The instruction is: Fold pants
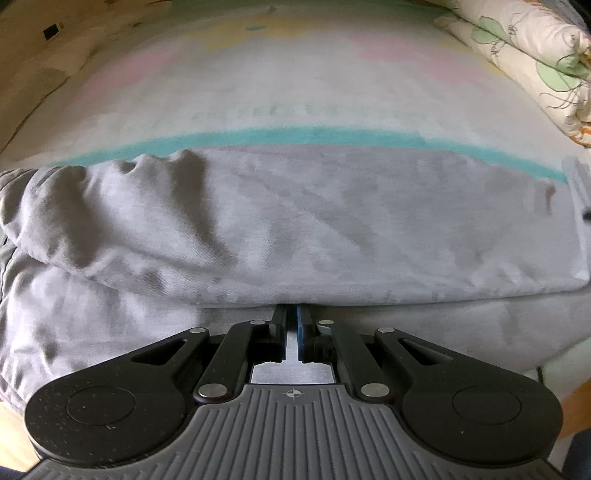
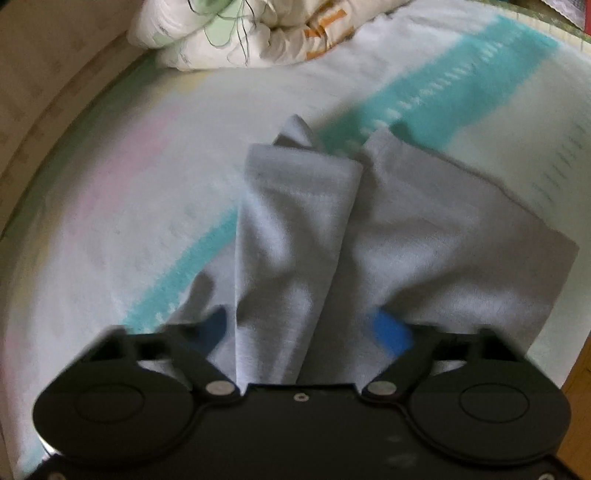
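Observation:
Grey pants [image 1: 295, 229] lie folded lengthwise across a bed sheet [image 1: 295, 92] with a teal stripe. My left gripper [image 1: 293, 308] is shut at the near folded edge, its tips tucked under the cloth and pinching it. In the right wrist view, a bunched end of the pants [image 2: 295, 229] rises in a loose ridge between the blue pads [image 2: 391, 334] of my right gripper [image 2: 303, 328]. The jaws stand apart around that ridge, and the pads do not visibly press on it. This view is blurred.
A rolled quilt [image 1: 524, 55] with green and orange print lies at the far end of the bed, also in the right wrist view [image 2: 240, 33]. A wooden bed frame [image 2: 44, 92] borders the sheet on the left. Wooden floor [image 2: 580, 376] shows at the right edge.

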`<state>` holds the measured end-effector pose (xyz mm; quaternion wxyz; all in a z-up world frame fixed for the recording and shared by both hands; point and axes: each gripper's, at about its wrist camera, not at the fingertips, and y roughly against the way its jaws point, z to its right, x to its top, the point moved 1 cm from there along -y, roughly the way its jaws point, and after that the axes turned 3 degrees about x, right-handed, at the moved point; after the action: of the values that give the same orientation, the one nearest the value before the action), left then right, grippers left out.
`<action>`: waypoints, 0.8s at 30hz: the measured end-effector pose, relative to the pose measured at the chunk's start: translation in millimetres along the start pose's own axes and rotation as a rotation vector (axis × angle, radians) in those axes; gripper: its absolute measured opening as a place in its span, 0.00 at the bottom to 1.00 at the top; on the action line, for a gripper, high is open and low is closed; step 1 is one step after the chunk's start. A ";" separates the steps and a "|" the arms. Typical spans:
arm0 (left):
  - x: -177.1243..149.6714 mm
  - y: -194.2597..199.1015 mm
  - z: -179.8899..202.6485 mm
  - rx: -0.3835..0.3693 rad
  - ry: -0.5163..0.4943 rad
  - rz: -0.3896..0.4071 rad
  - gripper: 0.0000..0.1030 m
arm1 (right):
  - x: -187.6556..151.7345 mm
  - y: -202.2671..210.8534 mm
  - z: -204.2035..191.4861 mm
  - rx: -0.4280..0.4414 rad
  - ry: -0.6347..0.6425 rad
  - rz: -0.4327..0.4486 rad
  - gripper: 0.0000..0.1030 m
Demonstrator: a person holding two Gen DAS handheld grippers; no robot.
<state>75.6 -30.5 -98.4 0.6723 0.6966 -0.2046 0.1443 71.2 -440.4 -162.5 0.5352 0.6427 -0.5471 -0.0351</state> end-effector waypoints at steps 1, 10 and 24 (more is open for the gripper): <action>0.5 0.9 0.9 -0.003 -0.002 0.003 0.05 | 2.7 2.0 3.8 0.043 -0.008 -0.001 0.07; 2.4 1.2 1.0 -0.015 0.003 0.001 0.05 | 0.0 39.1 31.0 -0.079 -0.045 0.023 0.28; 2.0 -2.2 -5.9 -0.005 0.027 -0.011 0.05 | 4.7 35.1 37.4 -0.093 -0.147 0.069 0.69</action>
<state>78.8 -24.8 -99.0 0.6775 0.6942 -0.1918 0.1493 26.2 -462.1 -150.4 0.5238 0.5935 -0.6045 -0.0889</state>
